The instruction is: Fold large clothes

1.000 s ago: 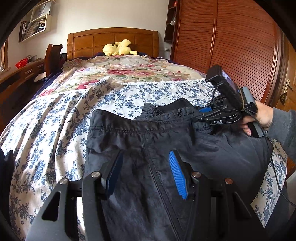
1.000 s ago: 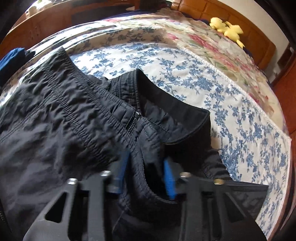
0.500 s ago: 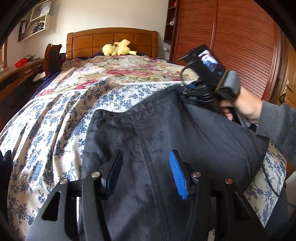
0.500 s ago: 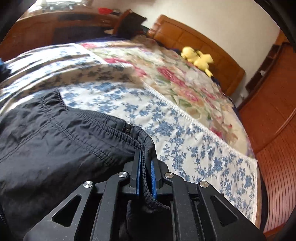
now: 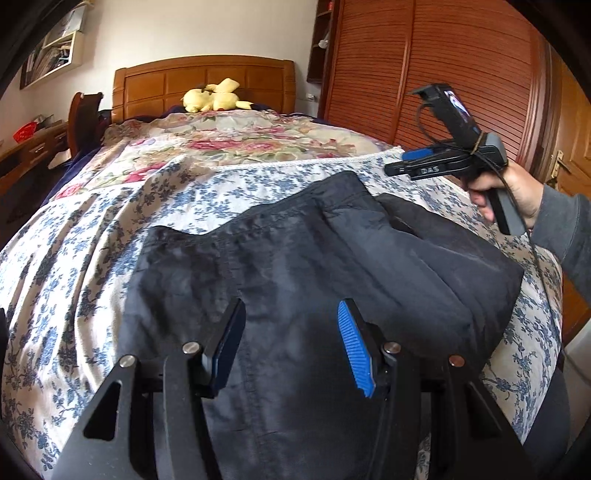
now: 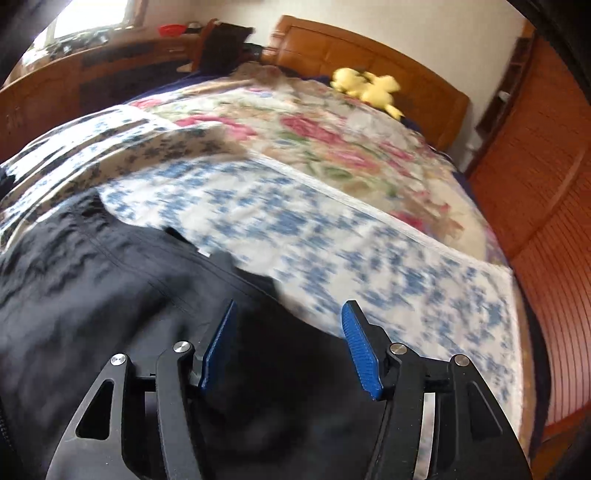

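The right tool (image 6: 288, 343) is opening with nothing between its blue ribbed pads, the left tool (image 5: 291, 343) hovers half open and empty, suggesting a fold just released and smoothing next, over the crinkly black garment (image 5: 295, 266) lying at six o'clock on the floral-quilted bed (image 5: 92, 236).

Bed (image 5: 110, 229) with blue-floral cover occupies the room centre. Wooden headboard (image 5: 203, 79) stands against the far white wall (image 5: 184, 29). Slatted wooden wardrobe (image 5: 461, 74) at right. Desk (image 5: 26, 155) at left.
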A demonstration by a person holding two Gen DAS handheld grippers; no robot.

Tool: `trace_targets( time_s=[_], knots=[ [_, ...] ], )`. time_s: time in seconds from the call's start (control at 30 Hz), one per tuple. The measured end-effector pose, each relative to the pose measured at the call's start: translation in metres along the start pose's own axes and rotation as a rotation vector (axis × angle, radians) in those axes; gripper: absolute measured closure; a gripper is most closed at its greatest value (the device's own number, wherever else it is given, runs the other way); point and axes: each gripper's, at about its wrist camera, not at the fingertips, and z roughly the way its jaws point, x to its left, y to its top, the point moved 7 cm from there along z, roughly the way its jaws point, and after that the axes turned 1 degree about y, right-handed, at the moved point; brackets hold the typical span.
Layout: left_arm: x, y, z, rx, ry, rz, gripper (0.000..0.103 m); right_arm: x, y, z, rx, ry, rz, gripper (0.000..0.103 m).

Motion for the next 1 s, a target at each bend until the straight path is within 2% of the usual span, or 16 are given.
trace_targets(
  time_s=[0.17, 0.27, 0.4, 0.53, 0.57, 0.67, 0.7, 0.8, 0.87, 0.9, 1.0],
  knots=[
    [-0.016, 0.0, 0.006, 0.008, -0.014, 0.022, 0.052, -0.059, -0.045, -0.001, 0.065, -0.071, 0.089, 0.043],
    [-0.022, -0.001, 0.009, 0.011, -0.018, 0.028, 0.052, -0.082, -0.071, 0.012, 0.125, -0.08, 0.161, 0.043],
    [-0.027, -0.001, 0.013, 0.016, -0.019, 0.034, 0.052, -0.094, -0.094, 0.033, 0.163, -0.044, 0.248, 0.043],
    [-0.028, -0.001, 0.019, 0.025, -0.021, 0.034, 0.052, -0.092, -0.1, 0.048, 0.18, 0.011, 0.309, 0.044],
    [-0.028, -0.001, 0.02, 0.027, -0.022, 0.034, 0.052, -0.09, -0.1, 0.051, 0.184, 0.028, 0.319, 0.046],
    [-0.028, 0.001, 0.021, 0.028, -0.027, 0.029, 0.052, -0.079, -0.098, 0.058, 0.192, 0.114, 0.33, 0.086],
    [-0.028, 0.001, 0.021, 0.027, -0.028, 0.029, 0.052, -0.075, -0.096, 0.056, 0.183, 0.115, 0.304, 0.091],
    [-0.027, 0.002, 0.02, 0.022, -0.031, 0.027, 0.052, -0.074, -0.088, 0.042, 0.121, 0.083, 0.25, 0.095],
    [-0.027, 0.003, 0.02, 0.021, -0.032, 0.025, 0.052, -0.089, -0.08, 0.024, 0.047, -0.004, 0.274, 0.096],
    [-0.027, 0.003, 0.02, 0.021, -0.031, 0.025, 0.052, -0.104, -0.079, 0.016, 0.033, -0.085, 0.306, 0.096],
    [-0.027, 0.003, 0.019, 0.019, -0.029, 0.027, 0.052, -0.116, -0.085, 0.02, 0.097, -0.114, 0.353, 0.095]
  ],
)
